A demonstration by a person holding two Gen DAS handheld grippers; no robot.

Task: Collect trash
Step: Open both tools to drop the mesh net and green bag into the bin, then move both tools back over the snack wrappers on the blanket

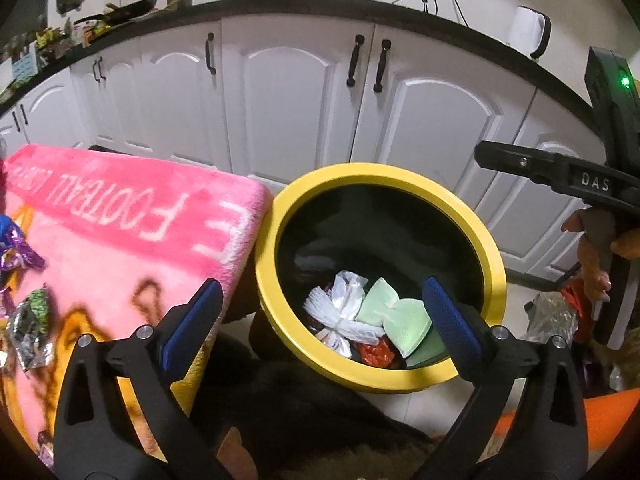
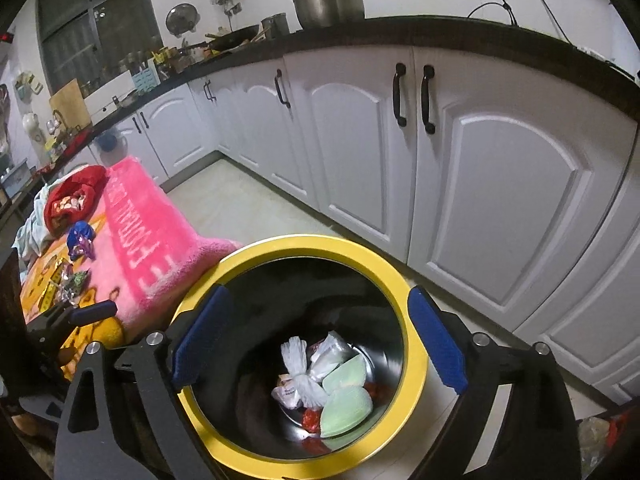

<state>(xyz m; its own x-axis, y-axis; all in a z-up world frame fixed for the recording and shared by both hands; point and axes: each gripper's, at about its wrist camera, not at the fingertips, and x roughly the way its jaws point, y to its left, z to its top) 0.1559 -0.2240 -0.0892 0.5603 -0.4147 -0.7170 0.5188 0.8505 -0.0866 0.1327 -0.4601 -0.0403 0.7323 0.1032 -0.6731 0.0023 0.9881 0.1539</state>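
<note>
A yellow-rimmed bin [image 1: 486, 248] stands on the floor beside a pink blanket [image 1: 120, 248]. Inside it lie a white crumpled wrapper [image 1: 344, 308], pale green pieces [image 1: 400, 316] and a red wrapper [image 1: 376, 354]. My left gripper [image 1: 320, 286] hangs open over the bin mouth with nothing between its blue pads. My right gripper [image 2: 320, 292] is also open and empty above the bin [image 2: 304, 242], over the same white wrapper [image 2: 298, 376] and green pieces [image 2: 346, 404]. Several shiny candy wrappers [image 1: 32, 320] [image 2: 68, 280] lie loose on the blanket.
White cabinets [image 2: 500, 184] under a black countertop [image 1: 320, 6] run behind the bin. A red bag [image 2: 74, 196] sits at the blanket's far end. A clear plastic bag [image 1: 552, 316] and an orange object [image 1: 600, 408] lie right of the bin. A hand [image 1: 596, 240] holds the right gripper.
</note>
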